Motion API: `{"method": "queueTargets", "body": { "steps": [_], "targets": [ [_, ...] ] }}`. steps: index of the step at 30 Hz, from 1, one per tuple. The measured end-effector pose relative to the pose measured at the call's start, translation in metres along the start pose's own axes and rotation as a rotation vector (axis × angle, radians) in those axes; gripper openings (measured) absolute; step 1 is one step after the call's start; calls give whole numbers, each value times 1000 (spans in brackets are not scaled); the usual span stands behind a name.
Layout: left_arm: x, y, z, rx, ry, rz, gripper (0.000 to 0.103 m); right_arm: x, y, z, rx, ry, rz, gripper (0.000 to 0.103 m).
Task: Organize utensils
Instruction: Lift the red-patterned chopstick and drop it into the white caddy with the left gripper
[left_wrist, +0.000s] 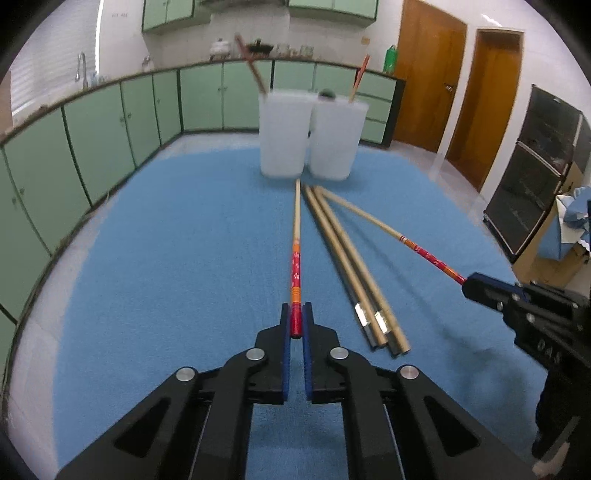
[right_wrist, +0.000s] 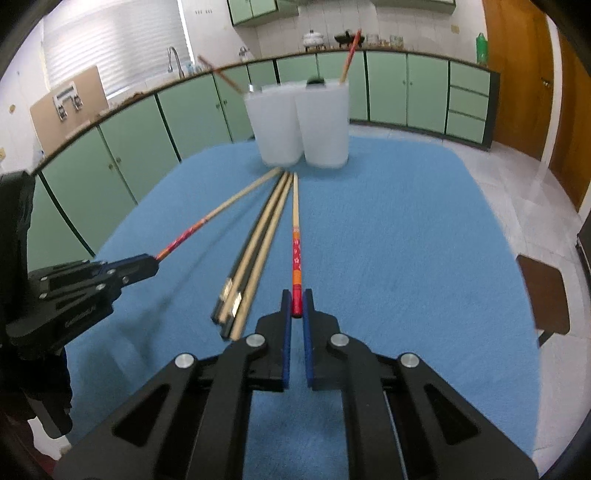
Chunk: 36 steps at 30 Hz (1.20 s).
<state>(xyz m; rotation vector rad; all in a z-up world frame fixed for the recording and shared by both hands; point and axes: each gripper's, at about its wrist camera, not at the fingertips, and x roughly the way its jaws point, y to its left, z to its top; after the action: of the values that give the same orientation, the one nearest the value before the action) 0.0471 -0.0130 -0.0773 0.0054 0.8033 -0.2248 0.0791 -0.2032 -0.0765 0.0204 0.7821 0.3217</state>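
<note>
While each gripper pinches the red-painted butt of its own chopstick, both sticks run straight out toward 12 o'clock, tips aimed at the two white cups at the far end of the blue counter (left_wrist: 147, 240). The left gripper (left_wrist: 296, 325) is pressed onto the left chopstick (left_wrist: 296, 236), whose long axis lines up with the gripper's own fingers; its pale tip ends just short of the left cup (left_wrist: 282, 136). The right gripper (right_wrist: 296, 306) clamps the right chopstick (right_wrist: 295, 221) the same way, tip near the gap below the right cup (right_wrist: 325, 125). Seen from the left wrist, the right gripper sits at about 3 o'clock, well apart, and the two held sticks converge toward the cups.

Between them lie the loose chopsticks (left_wrist: 354, 266), a plain tan and dark bundle with metal-capped ends, also pointing at 12 o'clock and not touching either gripper. Each cup already holds a patterned stick leaning out of its rim.

My judgement is that the next move turns on tipping each stick from flat to upright over a cup mouth; the left hand is nearer the left cup, the right nearer the right. Open room is ample at 9 and 3 o'clock, but the cups stand touching or nearly so, and look easy to knock over.
</note>
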Motion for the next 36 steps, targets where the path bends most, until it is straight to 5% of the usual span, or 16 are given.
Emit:
{"method": "queueTargets", "body": {
  "steps": [14, 29, 36],
  "targets": [
    [-76, -5, 72, 50, -258, -30, 5, -63, -4, 82, -40, -201, 56, 5],
    [-76, -14, 157, 121, -360, -58, 5, -64, -3, 189, -107, -244, 80, 5],
    [-89, -12, 203, 127, -451, -62, 5, -77, -6, 247, -133, -332, 57, 5]
  ]
}}
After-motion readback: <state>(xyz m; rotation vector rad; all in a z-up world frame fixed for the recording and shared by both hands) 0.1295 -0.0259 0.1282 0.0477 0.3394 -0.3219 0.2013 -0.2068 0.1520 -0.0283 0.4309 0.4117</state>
